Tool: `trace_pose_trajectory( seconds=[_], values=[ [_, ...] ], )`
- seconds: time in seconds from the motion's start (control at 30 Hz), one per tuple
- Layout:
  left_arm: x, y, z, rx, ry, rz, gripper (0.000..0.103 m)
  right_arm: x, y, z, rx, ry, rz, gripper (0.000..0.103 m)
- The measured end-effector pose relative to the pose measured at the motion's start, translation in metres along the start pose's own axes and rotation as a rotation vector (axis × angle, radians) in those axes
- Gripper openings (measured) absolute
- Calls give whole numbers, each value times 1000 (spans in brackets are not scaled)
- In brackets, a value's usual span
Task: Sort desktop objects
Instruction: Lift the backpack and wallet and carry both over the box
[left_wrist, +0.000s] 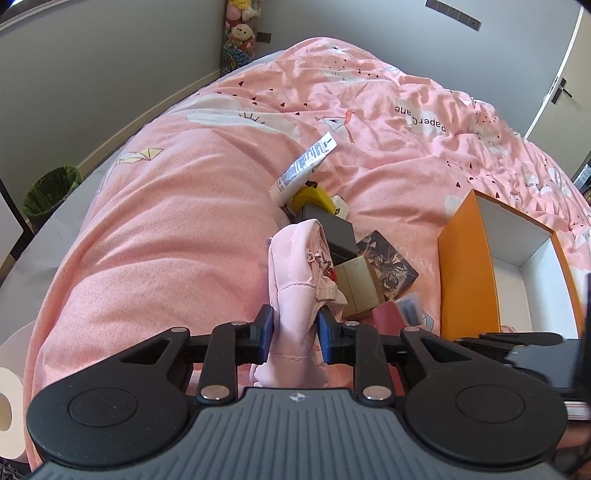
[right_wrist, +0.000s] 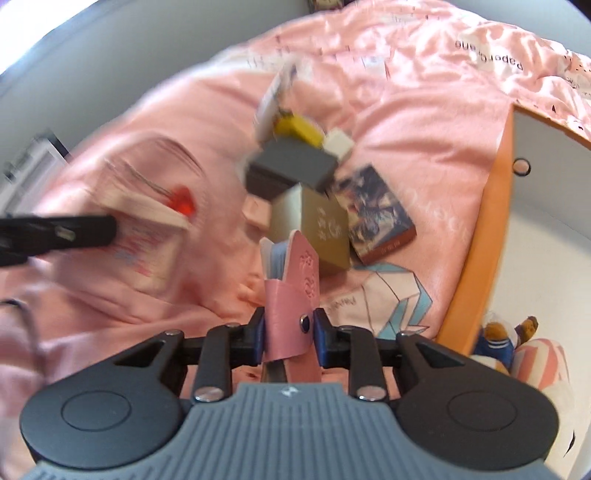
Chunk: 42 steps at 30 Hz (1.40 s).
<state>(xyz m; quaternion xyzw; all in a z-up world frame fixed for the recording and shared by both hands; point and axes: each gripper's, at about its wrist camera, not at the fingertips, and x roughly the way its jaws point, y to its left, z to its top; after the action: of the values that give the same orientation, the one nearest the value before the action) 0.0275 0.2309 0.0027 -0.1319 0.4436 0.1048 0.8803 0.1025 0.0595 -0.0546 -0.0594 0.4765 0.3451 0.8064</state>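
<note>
A pink quilt (left_wrist: 207, 192) is covering the bed, and everything is lying on it. The orange box (left_wrist: 465, 273), white inside, is sitting open at the right, with a small stuffed toy (right_wrist: 509, 336) already in it. A heap is lying just left of the box: a white tube (left_wrist: 303, 166), a yellow thing (left_wrist: 314, 197), a grey box (right_wrist: 291, 166), a tan box (left_wrist: 360, 288) and a printed card box (right_wrist: 376, 214).

The left gripper (left_wrist: 294, 332) is clamping a soft pale pink pouch (left_wrist: 295, 266) with a zip. The right gripper (right_wrist: 289, 334) is gripping a small pink leather wallet (right_wrist: 291, 295) with a snap strap and blue pages showing.

The wallet looks ready to go rightward into the box; keeping it clear of the box wall before letting go would probably serve best.
</note>
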Motion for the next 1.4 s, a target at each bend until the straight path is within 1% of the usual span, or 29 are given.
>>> trace_pose_trajectory(
  seconds=[0.13,0.23,0.3,0.4,0.53,0.73,0.87,0.97,1.1,1.17,1.27,1.4],
  values=[
    [-4,-12,3,10,-9,-19,27,-43,1,-4,7,-113,50,27],
    [-13,-26,7,18,-20,-69,26,-69,-4,-8,19,-168,70,27],
    [-19,-41,8,45,-37,-93,26,-87,-10,-13,33,-205,74,27],
    [-27,-67,11,93,-61,-131,26,-110,-23,-19,63,-260,60,27],
    [-33,-106,14,158,-82,-198,26,-136,-49,-27,110,-318,6,27],
    [-26,-160,16,249,-80,-288,25,-163,-93,-45,203,-355,-84,27],
    [-12,-192,13,278,-55,-340,25,-172,-116,-56,264,-370,-140,28],
    [1,-214,9,305,-32,-360,25,-175,-129,-61,285,-379,-189,27],
    [18,-240,-1,341,10,-362,25,-177,-141,-69,288,-375,-246,27],
    [26,-249,-5,351,33,-362,25,-176,-148,-72,303,-367,-251,27],
    [38,-260,-13,350,60,-336,24,-175,-159,-77,325,-350,-257,27],
    [51,-266,-22,337,91,-323,24,-170,-171,-82,340,-320,-268,27]
  ],
)
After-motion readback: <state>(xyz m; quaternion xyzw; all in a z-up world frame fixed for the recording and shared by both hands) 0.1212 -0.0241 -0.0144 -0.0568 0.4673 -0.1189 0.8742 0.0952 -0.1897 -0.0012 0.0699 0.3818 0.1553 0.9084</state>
